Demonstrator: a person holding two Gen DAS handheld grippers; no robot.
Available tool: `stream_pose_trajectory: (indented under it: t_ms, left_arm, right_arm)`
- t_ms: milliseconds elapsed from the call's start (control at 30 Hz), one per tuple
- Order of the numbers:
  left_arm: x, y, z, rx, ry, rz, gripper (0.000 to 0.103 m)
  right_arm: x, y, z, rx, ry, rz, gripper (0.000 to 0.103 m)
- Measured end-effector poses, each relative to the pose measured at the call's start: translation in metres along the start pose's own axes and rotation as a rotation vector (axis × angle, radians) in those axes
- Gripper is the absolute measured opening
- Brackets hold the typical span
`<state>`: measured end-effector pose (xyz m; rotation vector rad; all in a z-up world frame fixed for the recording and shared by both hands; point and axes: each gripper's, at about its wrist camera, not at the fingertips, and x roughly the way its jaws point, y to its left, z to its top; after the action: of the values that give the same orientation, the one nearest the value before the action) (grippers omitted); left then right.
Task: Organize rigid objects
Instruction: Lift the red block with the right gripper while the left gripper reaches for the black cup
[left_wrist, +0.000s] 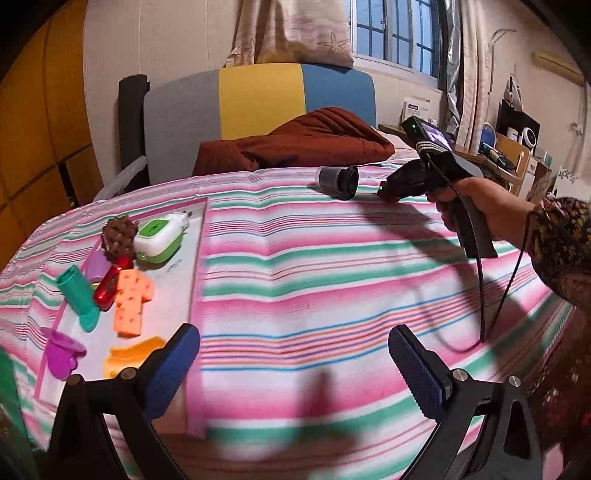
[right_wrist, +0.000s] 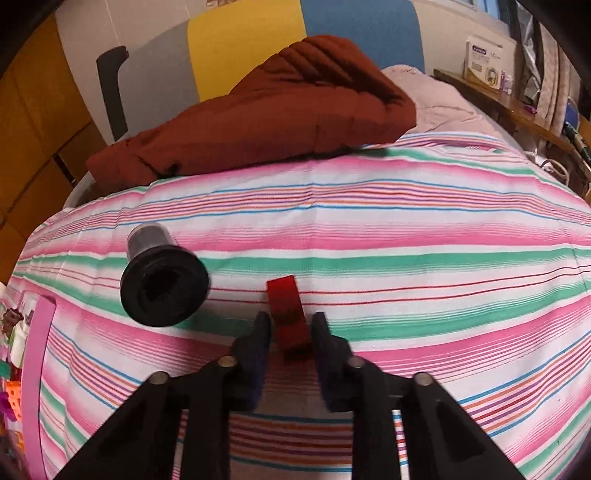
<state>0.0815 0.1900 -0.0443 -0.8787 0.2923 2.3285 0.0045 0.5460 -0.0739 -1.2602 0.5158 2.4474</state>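
Observation:
A small red block (right_wrist: 286, 314) lies on the striped bedspread (right_wrist: 406, 229), and my right gripper (right_wrist: 290, 325) is shut on it, a pad pressed to each side. A black flanged cylinder with a grey cap (right_wrist: 162, 284) lies on its side just left of it. In the left wrist view the same cylinder (left_wrist: 338, 181) sits at the far edge of the bed beside the right gripper (left_wrist: 384, 192), held by a person's hand (left_wrist: 480, 206). My left gripper (left_wrist: 295, 369) is open above the bedspread with nothing between its blue pads. The pink-rimmed tray (left_wrist: 197, 258) is to its left.
The tray holds a green-and-white box (left_wrist: 159, 238), a brown spiky piece (left_wrist: 118, 232), a teal boot shape (left_wrist: 79, 295), an orange holed block (left_wrist: 131, 299) and several other toys. A rust-brown blanket (left_wrist: 295, 144) lies by the headboard (left_wrist: 258, 99). A cable (left_wrist: 480, 295) trails on the bed.

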Motion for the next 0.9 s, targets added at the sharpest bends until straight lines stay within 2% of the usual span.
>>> stream_pose_trajectory:
  t_ms: [133,233,400,500,533,600,667,767,900]
  left_arm:
    - [0.009,-0.003,0.006,-0.041,0.018,-0.017,0.103]
    - [0.017,-0.004,0.01,-0.061,0.036,-0.019,0.103]
    - [0.035,-0.008,0.037,-0.094,0.016,-0.014,0.103]
    - [0.054,-0.012,0.067,-0.116,-0.002,-0.003,0.103]
    - [0.062,-0.014,0.079,-0.117,-0.011,0.006,0.103]
    - [0.082,-0.02,0.105,-0.103,-0.024,0.038,0.103]
    - [0.105,-0.027,0.134,-0.076,-0.037,0.098,0.103]
    - [0.137,-0.035,0.167,-0.042,-0.031,0.144,0.103]
    - [0.185,-0.054,0.205,0.082,0.002,0.223,0.103]
  right_arm:
    - [-0.003,-0.004,0.001,0.043,0.018,0.059,0.014]
    - [-0.006,-0.01,0.003,0.079,0.035,0.071,0.014]
    - [-0.003,-0.038,-0.003,0.268,0.13,0.106,0.014]
    - [-0.008,-0.039,-0.002,0.243,0.144,0.024,0.014]
    - [-0.009,-0.038,-0.001,0.216,0.143,-0.019,0.014]
    - [-0.009,-0.042,0.0,0.223,0.142,-0.03,0.014]
    - [-0.008,-0.05,0.0,0.275,0.148,0.004,0.014]
    - [-0.008,-0.053,0.001,0.3,0.156,0.019,0.014]
    - [-0.007,-0.056,0.001,0.326,0.165,0.033,0.014]
